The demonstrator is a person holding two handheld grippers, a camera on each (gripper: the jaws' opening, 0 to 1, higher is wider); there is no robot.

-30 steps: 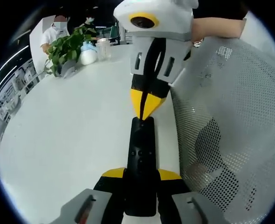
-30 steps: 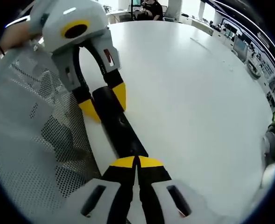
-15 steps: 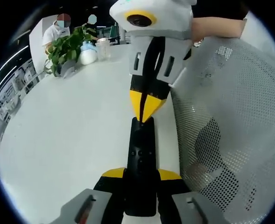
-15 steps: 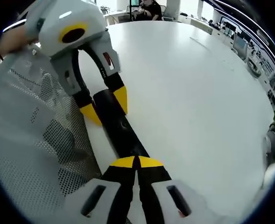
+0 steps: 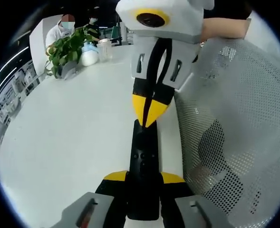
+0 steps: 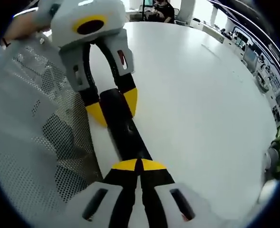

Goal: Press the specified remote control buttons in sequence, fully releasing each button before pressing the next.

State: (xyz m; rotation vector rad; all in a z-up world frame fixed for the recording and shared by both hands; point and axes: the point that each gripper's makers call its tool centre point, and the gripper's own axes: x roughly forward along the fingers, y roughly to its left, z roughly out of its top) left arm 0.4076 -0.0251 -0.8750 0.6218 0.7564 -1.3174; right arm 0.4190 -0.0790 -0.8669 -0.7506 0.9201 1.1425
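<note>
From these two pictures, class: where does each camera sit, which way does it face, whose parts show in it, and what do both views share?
Left gripper view: rides the left gripper, looking along the black remote it clamps toward the right gripper, whose shut tip meets the remote's far end; a person's arm shows above.
Right gripper view: rides the right gripper, facing back along the remote at the left gripper holding it.
Shared: remote, both grippers, white table, mesh chair back, potted plant.

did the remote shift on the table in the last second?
No. In the left gripper view the black remote sits just as before against the mesh chair back and white table, clamped by the left gripper.
</note>
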